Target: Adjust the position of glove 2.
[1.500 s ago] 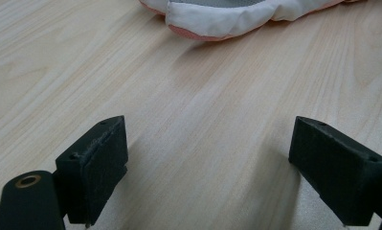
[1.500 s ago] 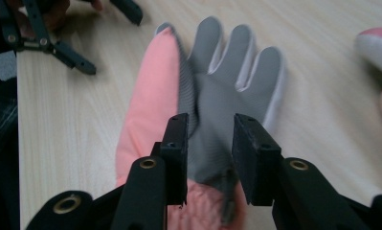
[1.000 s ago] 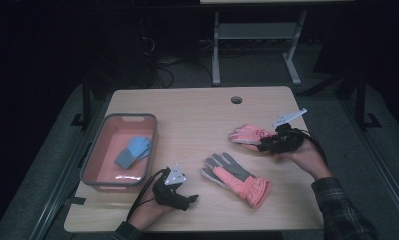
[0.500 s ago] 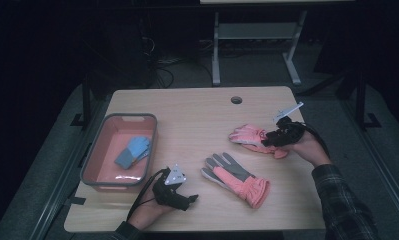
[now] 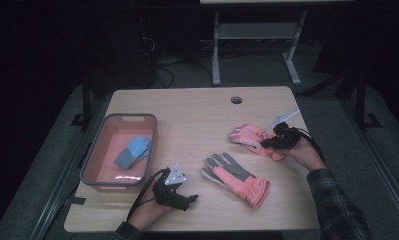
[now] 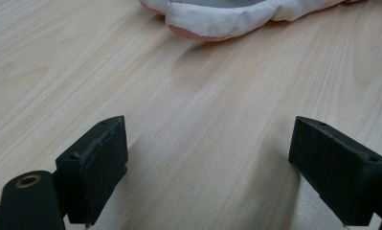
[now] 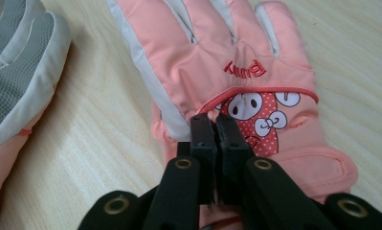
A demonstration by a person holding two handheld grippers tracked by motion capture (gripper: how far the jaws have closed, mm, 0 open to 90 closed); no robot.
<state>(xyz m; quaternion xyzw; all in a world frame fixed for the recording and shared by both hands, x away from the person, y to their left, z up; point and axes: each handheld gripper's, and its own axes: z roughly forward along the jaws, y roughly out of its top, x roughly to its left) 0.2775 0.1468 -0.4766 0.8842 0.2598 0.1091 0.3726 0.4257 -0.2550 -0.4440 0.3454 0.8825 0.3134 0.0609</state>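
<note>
1. The wooden surface [image 5: 197,120] is mostly bare across its far half, with a round cable hole [image 5: 236,100] near the far edge; that is the widest open room I have.
2. The red bin [image 5: 94,160] sits at the surface's left side, close to its left edge, with a blue glove [image 5: 133,151] lying inside it.
3. A pink and grey glove [image 5: 236,179] lies palm up in the near middle, between my two hands and apart from both.
4. The pink glove with the cartoon patch [image 5: 249,137] lies on the right half, fingers pointing away from my right hand.
5. My right forearm comes in from the bottom right, the hand low over that glove's cuff. My right tongs [image 7: 216,132] have just been closing and now sit pressed together, pinching the glove's fabric at the cuff end beside the patch.
6. My left hand rests near the front edge, just right of the bin. My left tongs [image 6: 205,163] are spread wide over bare wood, nothing between them, with the grey-palmed glove's white edge ahead.
</note>
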